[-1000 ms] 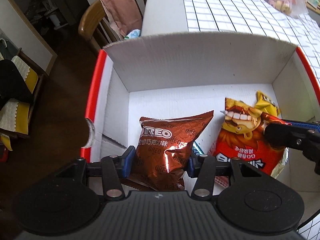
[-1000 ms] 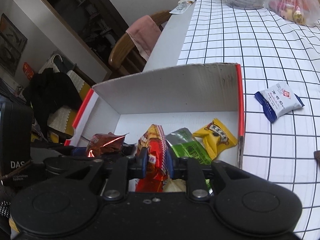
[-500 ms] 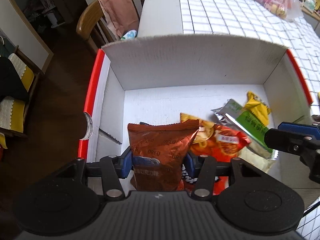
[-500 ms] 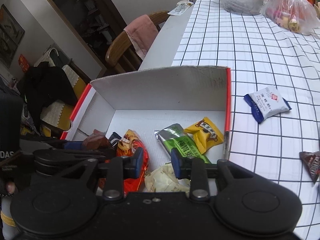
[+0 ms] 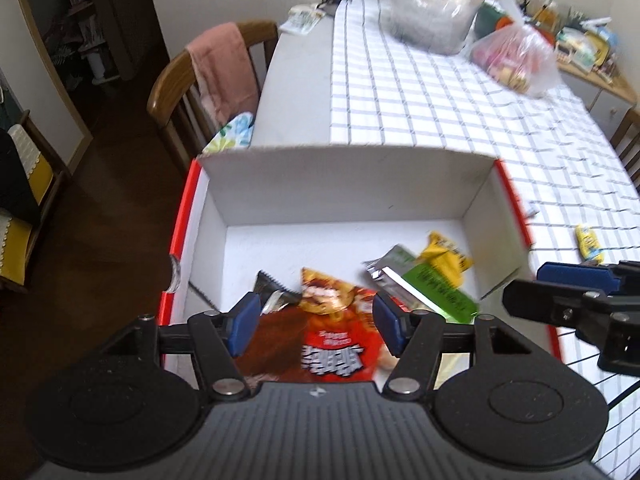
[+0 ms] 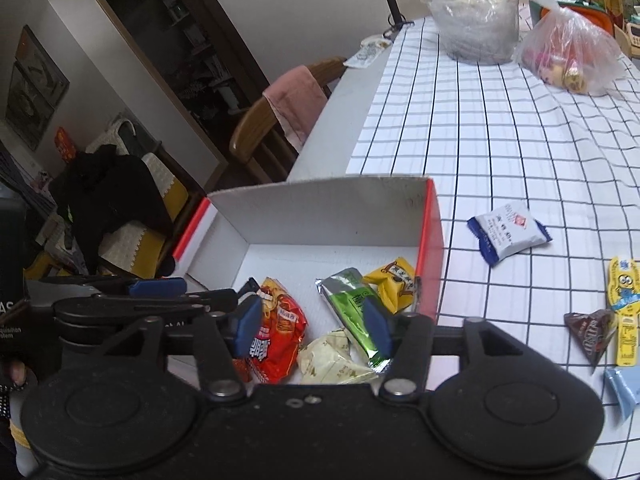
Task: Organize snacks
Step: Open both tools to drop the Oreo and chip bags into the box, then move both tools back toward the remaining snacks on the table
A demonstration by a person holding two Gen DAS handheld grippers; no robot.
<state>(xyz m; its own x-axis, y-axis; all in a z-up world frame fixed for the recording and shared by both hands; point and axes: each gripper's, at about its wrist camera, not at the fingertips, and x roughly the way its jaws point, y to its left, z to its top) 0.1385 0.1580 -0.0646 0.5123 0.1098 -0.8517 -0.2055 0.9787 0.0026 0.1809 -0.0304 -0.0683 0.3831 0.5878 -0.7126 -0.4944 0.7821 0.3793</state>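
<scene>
A white cardboard box (image 5: pixel 344 184) with red edges stands at the table's near corner; it also shows in the right wrist view (image 6: pixel 320 208). Inside lie a red chip bag (image 5: pixel 336 340), a green packet (image 5: pixel 432 288), a yellow packet (image 5: pixel 444 256) and a brown Oreo bag (image 5: pixel 276 336) low under my left gripper. My left gripper (image 5: pixel 314 322) is open and empty above the box's near side. My right gripper (image 6: pixel 312 320) is open and empty over the red bag (image 6: pixel 280 328), the green packet (image 6: pixel 352 308) and a cream packet (image 6: pixel 332 360).
Loose snacks lie on the checked cloth right of the box: a blue-white packet (image 6: pixel 508 232), a yellow Minions packet (image 6: pixel 624 304), a brown triangular packet (image 6: pixel 592 332), a light blue one (image 6: pixel 624 388). Plastic bags (image 6: pixel 476 16) stand at the far end. A wooden chair (image 5: pixel 216 80) stands left.
My left gripper let go of the Oreo bag, opened and lifted back. My right gripper released the red chip bag half a second earlier and has opened wider and risen.
</scene>
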